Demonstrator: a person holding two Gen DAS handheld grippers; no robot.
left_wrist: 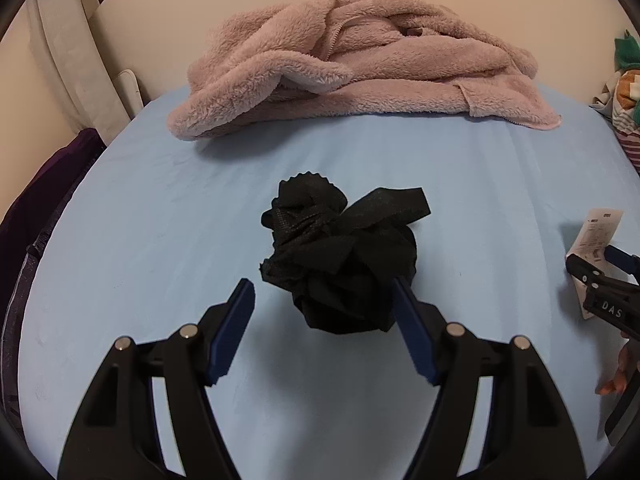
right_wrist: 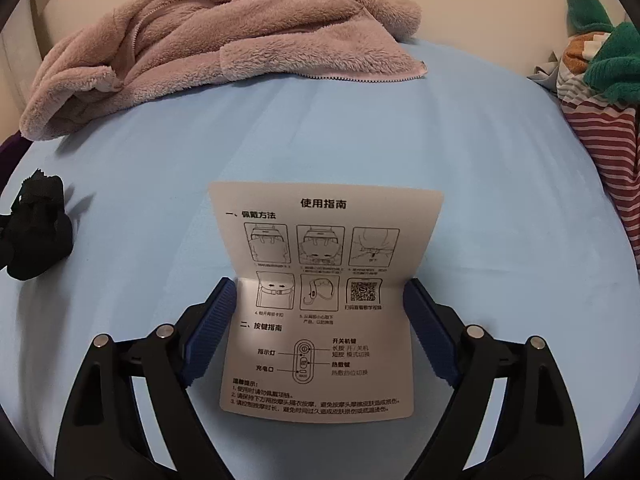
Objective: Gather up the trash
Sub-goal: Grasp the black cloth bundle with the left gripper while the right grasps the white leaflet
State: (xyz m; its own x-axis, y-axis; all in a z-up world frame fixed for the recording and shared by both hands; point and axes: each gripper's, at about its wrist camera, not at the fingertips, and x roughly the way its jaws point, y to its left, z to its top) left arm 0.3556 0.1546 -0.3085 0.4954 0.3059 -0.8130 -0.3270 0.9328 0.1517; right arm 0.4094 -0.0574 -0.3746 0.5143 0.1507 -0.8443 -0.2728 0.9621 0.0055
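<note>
- The right gripper (right_wrist: pixel 318 306) is spread wide and holds nothing; its jaws flank the leaflet (right_wrist: pixel 322 304), which lies on the bed (right_wrist: pixel 500 208) with its far half folded up.
- I'd bring both pads in on the raised fold, where the paper stands clear of the sheet, rather than scrape at the flat near half.
- Close gently, since thin paper will buckle or slip sideways.
- The left gripper (left_wrist: pixel 322 300) is likewise released, its jaws either side of the black wad (left_wrist: pixel 340 260), which sits on the bed mid-view; the right pad looks to be at the wad's edge.
- Sink lower so the pads take the bulk, not the loose strap.
- Farther off, the fleece (left_wrist: pixel 360 68) and the clothes pile (right_wrist: pixel 600 92) are well clear; leave them.
</note>
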